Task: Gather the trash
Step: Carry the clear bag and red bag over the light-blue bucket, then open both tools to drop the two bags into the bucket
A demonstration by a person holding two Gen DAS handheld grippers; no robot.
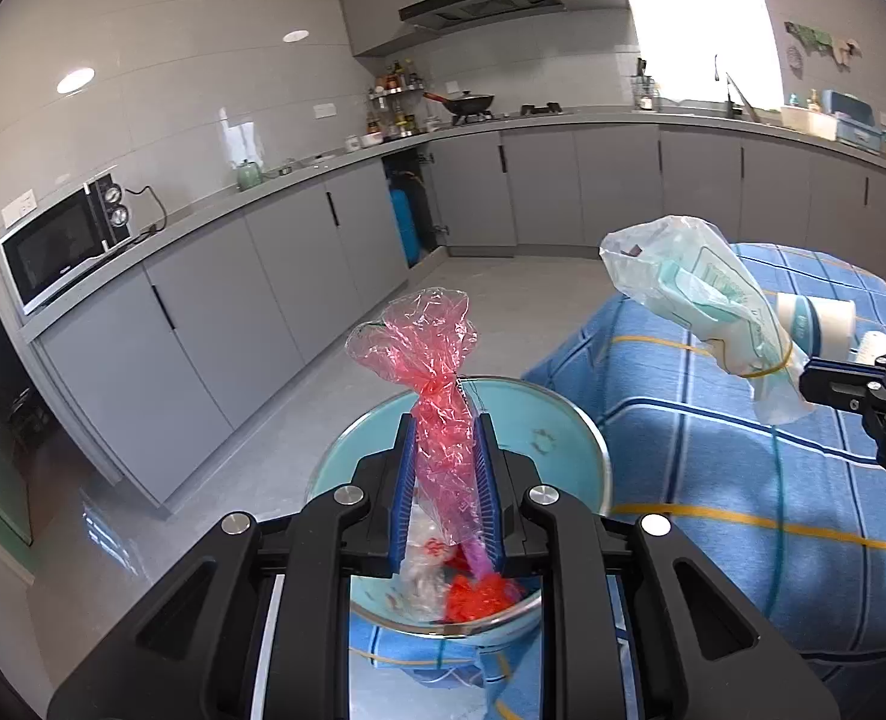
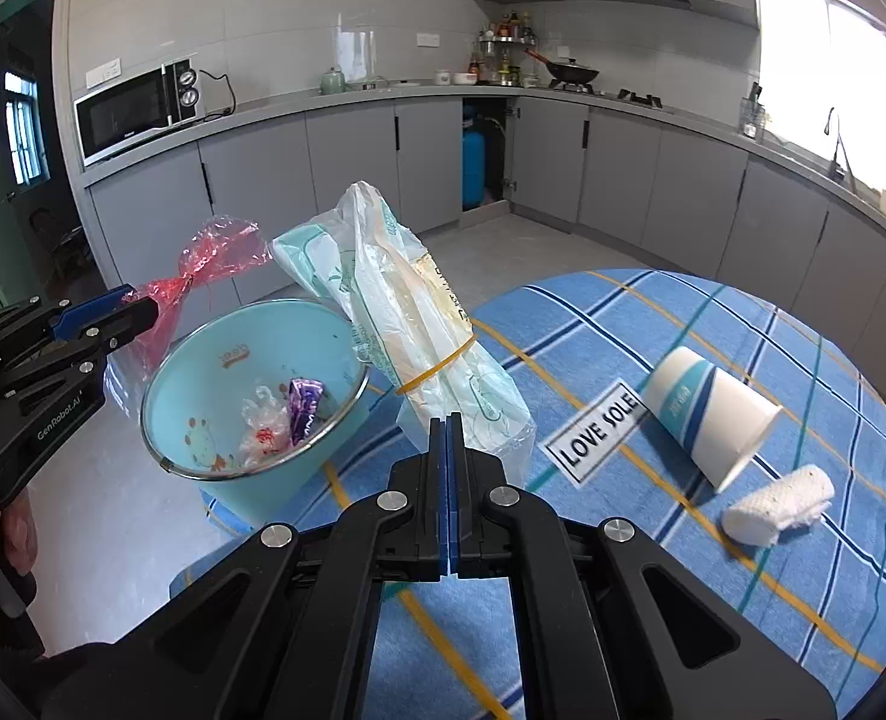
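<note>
My left gripper (image 1: 446,438) is shut on a crumpled red plastic wrapper (image 1: 437,360) and holds it above a light-blue trash bin (image 1: 569,420). The bin (image 2: 203,372) stands at the table's left edge and holds a purple wrapper (image 2: 304,408) and clear plastic scraps. My right gripper (image 2: 446,420) is shut on a clear plastic bag with a rubber band (image 2: 407,324), held up just right of the bin. That bag (image 1: 701,294) also shows in the left wrist view. A toppled paper cup (image 2: 713,414) and a crumpled white tissue (image 2: 779,504) lie on the table.
The table has a blue plaid cloth (image 2: 653,570) with a "LOVE SOLE" label (image 2: 593,432). Grey kitchen cabinets (image 2: 353,150), a microwave (image 2: 137,108) and a stove run along the walls. Grey floor (image 1: 263,420) lies left of the table.
</note>
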